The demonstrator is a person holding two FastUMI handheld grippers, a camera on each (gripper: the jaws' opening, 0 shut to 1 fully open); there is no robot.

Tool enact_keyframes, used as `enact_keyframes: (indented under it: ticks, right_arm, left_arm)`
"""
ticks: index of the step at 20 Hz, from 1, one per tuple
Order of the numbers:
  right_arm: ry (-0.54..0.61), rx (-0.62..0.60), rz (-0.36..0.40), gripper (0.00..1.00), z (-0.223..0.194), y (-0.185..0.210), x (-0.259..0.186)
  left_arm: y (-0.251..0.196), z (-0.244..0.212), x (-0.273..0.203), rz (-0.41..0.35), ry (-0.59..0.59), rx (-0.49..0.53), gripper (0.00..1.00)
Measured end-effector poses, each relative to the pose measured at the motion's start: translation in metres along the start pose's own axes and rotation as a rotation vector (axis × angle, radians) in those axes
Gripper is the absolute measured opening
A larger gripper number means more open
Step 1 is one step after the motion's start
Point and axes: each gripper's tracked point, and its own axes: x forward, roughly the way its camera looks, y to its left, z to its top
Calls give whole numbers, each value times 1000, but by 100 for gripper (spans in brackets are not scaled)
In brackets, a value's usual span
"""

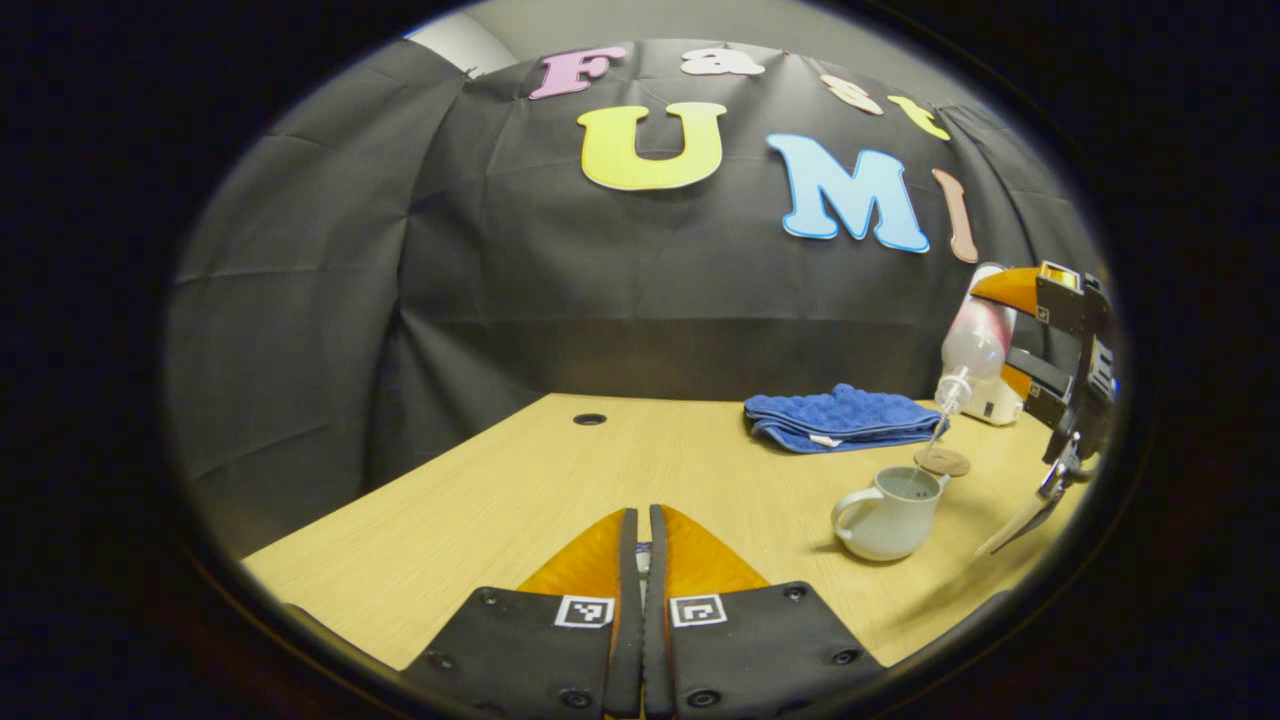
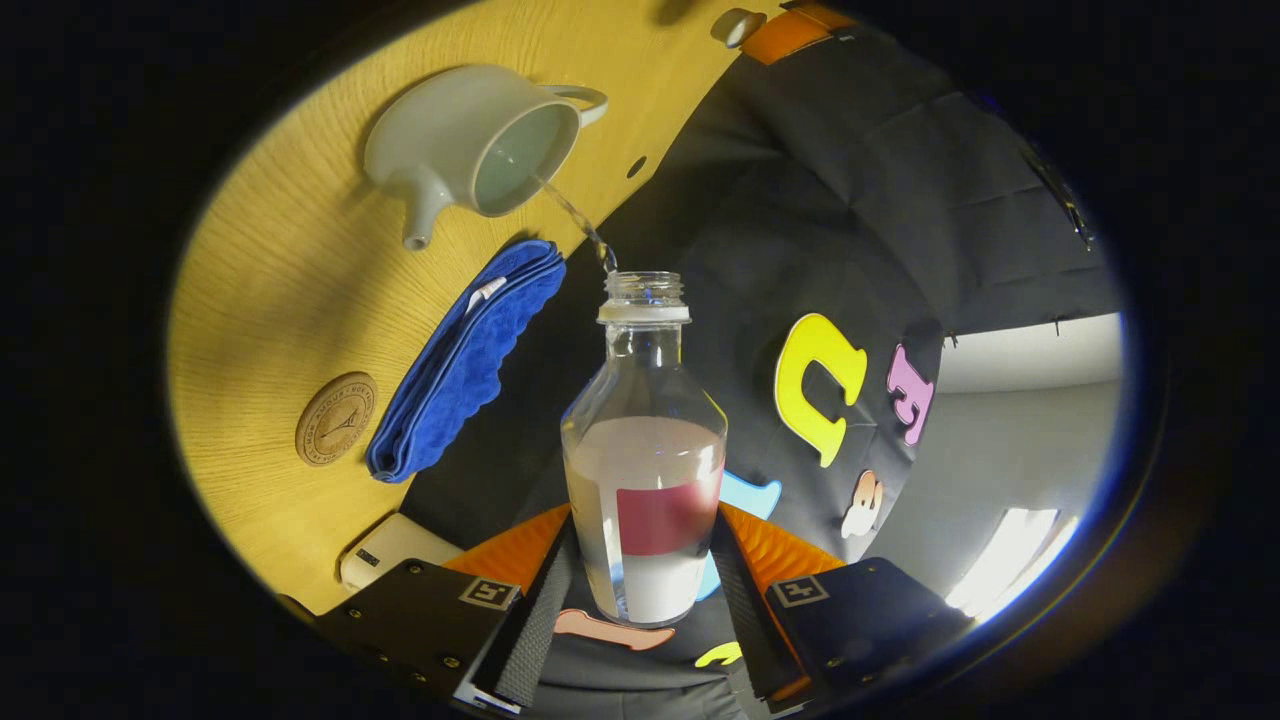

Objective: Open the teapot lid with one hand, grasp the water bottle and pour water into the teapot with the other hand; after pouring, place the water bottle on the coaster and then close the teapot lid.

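Note:
The white teapot [image 1: 890,515] stands open on the wooden table, its mouth uncovered [image 2: 470,140]. My right gripper [image 2: 643,530] is shut on the clear water bottle [image 2: 645,450], which has a red label and no cap. The bottle [image 1: 970,350] is tilted above the pot, held by the right gripper [image 1: 990,335], and a thin stream of water [image 2: 580,225] runs into the opening. My left gripper [image 1: 640,515] hovers over the table left of the pot, shut on the teapot lid [image 2: 738,25]; a sliver of the lid [image 1: 641,556] shows between its fingers. A round wooden coaster [image 1: 942,461] lies just behind the pot.
A folded blue towel [image 1: 840,415] lies behind the teapot, beside the coaster [image 2: 336,418]. A small white box [image 1: 990,405] sits at the back near the cloth wall. The table has a cable hole [image 1: 589,419] at the back left.

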Motion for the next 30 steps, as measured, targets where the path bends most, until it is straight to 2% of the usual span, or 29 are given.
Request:
enact_keyframes:
  ticks: [12,17,23,26,30]
  right_arm:
    - [-46,-125,-83,76,1,-10,1]
    - [-73,-183,-145,76,7,-19,0]
    - [-86,-182,-151,76,10,-17,0]
    - [-81,-115,-100,76,8,-5,1]
    - [-60,120,20,76,8,22,-6]
  left_arm:
    - [1,0,0,1,4,2,7]
    - [1,-1,1,1,7,5,7]
    - [-1,-1,2,0,9,7,7]
    - [0,0,1,1,8,6,6]
    - [-1,-2,2,1,8,4,7]
